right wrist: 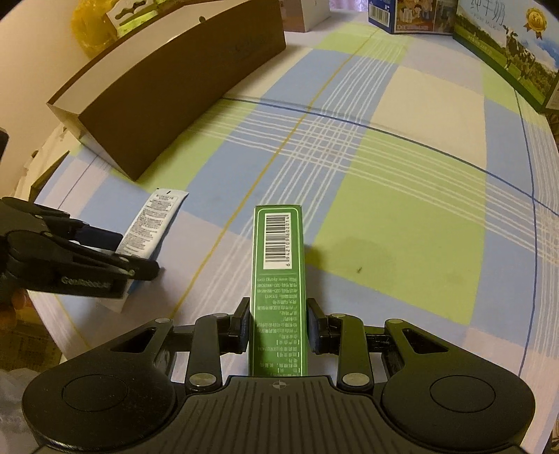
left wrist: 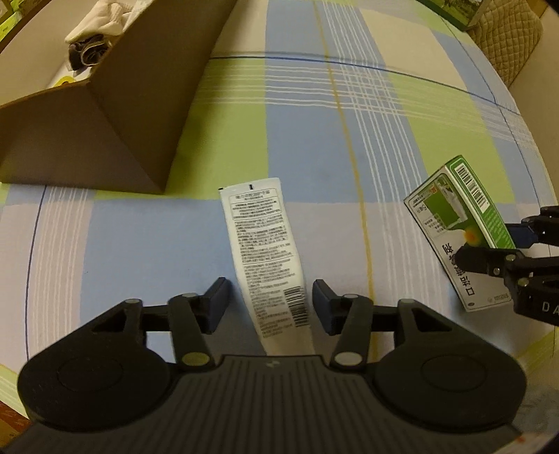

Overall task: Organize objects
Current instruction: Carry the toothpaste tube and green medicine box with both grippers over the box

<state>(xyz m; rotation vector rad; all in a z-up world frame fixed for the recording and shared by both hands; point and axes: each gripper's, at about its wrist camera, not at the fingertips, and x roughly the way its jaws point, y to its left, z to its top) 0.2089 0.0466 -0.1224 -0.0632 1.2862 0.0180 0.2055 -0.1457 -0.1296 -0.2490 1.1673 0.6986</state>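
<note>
A white tube (left wrist: pixel 265 244) with printed text and a barcode lies on the checked tablecloth (left wrist: pixel 314 139). My left gripper (left wrist: pixel 270 290) straddles its lower end, open, with a gap between each blue pad and the tube. My right gripper (right wrist: pixel 277 314) is shut on a narrow green box (right wrist: pixel 277 251), barcode side up, held above the cloth. From the left wrist, the green box (left wrist: pixel 450 209) and right gripper (left wrist: pixel 496 244) sit at the right edge. From the right wrist, the tube (right wrist: pixel 157 216) and left gripper (right wrist: pixel 131 253) are at the left.
An open brown cardboard box (left wrist: pixel 122 115) stands at the back left, holding white cloth (left wrist: pixel 101 24) and dark items. Milk cartons (right wrist: pixel 506 52) and a blue carton (right wrist: pixel 412 14) line the far right. A quilted seat (left wrist: pixel 506 38) stands beyond the table's right edge.
</note>
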